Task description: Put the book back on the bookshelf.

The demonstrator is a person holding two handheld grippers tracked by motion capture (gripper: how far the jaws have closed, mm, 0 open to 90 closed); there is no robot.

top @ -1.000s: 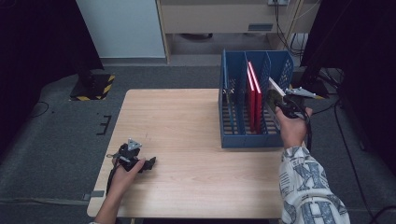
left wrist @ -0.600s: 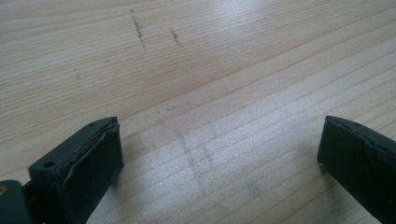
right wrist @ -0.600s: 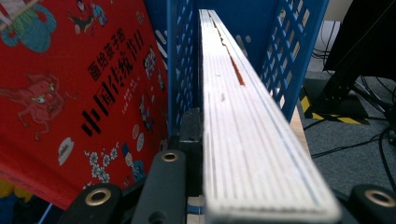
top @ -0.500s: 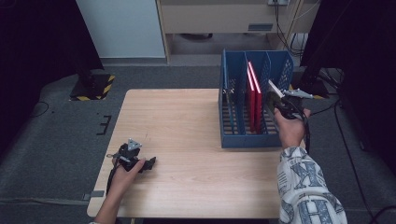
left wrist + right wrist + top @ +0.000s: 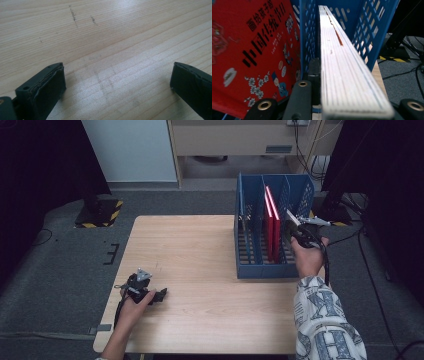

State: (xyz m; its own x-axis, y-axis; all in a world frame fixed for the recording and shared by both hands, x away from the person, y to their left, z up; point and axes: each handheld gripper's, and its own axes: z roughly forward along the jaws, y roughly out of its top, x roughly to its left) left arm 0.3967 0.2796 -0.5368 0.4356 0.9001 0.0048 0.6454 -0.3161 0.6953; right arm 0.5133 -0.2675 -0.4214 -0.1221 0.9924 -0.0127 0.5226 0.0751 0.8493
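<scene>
Over on the right side of the desk [image 5: 200, 250], the right gripper [image 5: 296, 227] is up at the blue file rack [image 5: 260, 270], and its fingers are clamped on a book [image 5: 342, 72], gripping it by its pale page edge. From the right gripper view we look straight along those white pages, one black finger [image 5: 314, 75] pressed flat against the book's left side, the book running away into the rack's rightmost compartment, between a perforated blue divider and the rack's outer wall. One slot over, on the other side of that divider, a red book [image 5: 249, 50] with Chinese lettering and little flower drawings stands upright; in the high view it leans slightly in the middle of the rack. The person's right hand, in a patterned sleeve [image 5: 325, 320], holds the gripper level with the rack's near right corner. Meanwhile the left gripper [image 5: 150, 292] sits low near the front left of the desk, well apart from the rack. Its fingers [image 5: 47, 85] stand wide open with nothing between them, just bare pale wood grain and a few dark scuff marks beyond.
</scene>
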